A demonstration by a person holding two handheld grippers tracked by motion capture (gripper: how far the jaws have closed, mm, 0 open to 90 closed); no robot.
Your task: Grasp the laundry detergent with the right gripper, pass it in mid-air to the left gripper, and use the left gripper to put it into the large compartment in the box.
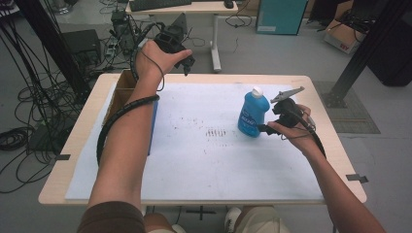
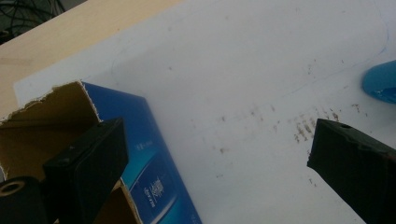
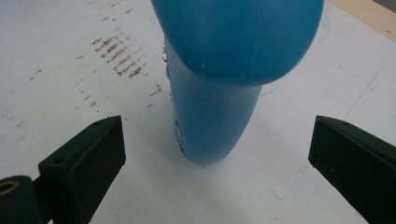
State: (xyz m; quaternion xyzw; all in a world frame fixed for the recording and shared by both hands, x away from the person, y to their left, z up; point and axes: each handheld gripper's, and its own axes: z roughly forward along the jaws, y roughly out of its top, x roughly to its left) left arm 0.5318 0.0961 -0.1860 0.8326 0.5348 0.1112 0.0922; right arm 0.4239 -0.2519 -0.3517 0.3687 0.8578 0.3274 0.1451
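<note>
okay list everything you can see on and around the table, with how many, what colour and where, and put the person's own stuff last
bottle: 1, blue with white cap, upright, right of centre on the sheet
box: 1, blue outside, brown inside, open, left side of the table
sheet: 1, white with brown marks, covering the table top
table: 1, light wood
desk: 1, light wood, behind the table
cables: many, black, floor at left
left gripper: 1, black, open, raised over the far left edge
right gripper: 1, black, open, beside the bottle
forearms: 2, from the bottom

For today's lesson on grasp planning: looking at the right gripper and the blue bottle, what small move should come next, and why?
Probably ease the right gripper forward, then close. Its jaws stand wide open either side of the upright blue bottle without touching it, so the bottle is lined up but not yet held.
</note>
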